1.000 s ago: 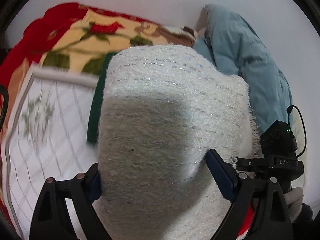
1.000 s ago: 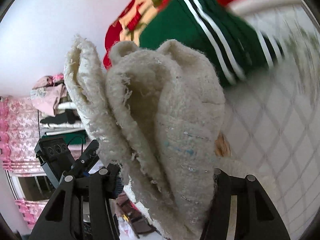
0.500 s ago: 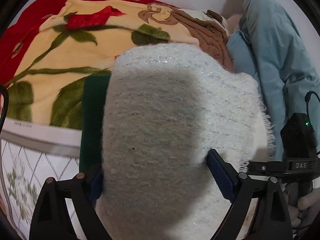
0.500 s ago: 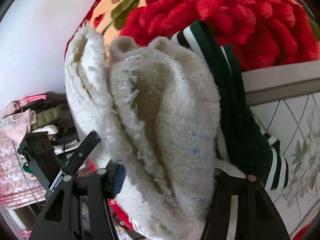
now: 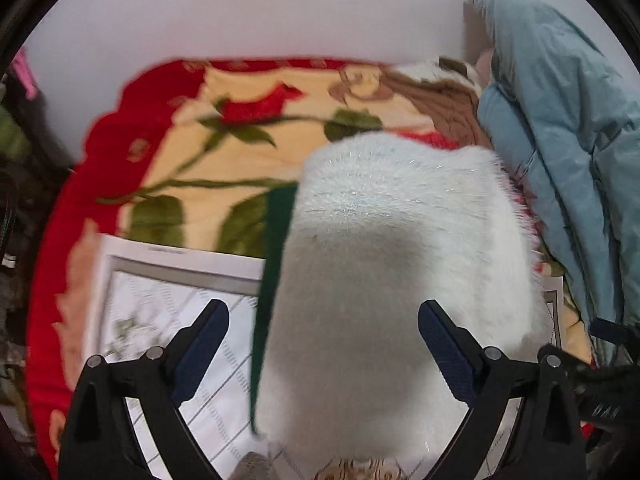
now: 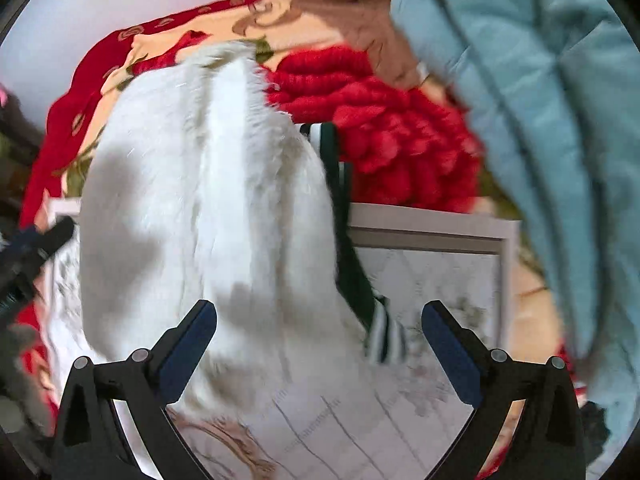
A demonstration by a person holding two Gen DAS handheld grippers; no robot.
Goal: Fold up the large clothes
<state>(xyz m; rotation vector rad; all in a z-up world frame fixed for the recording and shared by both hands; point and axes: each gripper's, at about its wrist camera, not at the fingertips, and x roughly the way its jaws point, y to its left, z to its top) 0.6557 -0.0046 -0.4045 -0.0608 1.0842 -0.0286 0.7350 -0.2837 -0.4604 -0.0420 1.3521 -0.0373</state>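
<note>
Lying folded white sweater (image 5: pixel 384 280), grippers spread

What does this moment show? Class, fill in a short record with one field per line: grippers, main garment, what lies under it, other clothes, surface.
left gripper: left gripper, open, fingers either side of the garment, not pinching it
right gripper: right gripper, open, holding nothing
main garment: white fuzzy sweater, folded into a bundle and lying down
under it: green striped garment, partly covered by the sweater
other clothes: light blue padded jacket to the right; red knit behind
surface: white patterned sheet over a floral blanket
</note>
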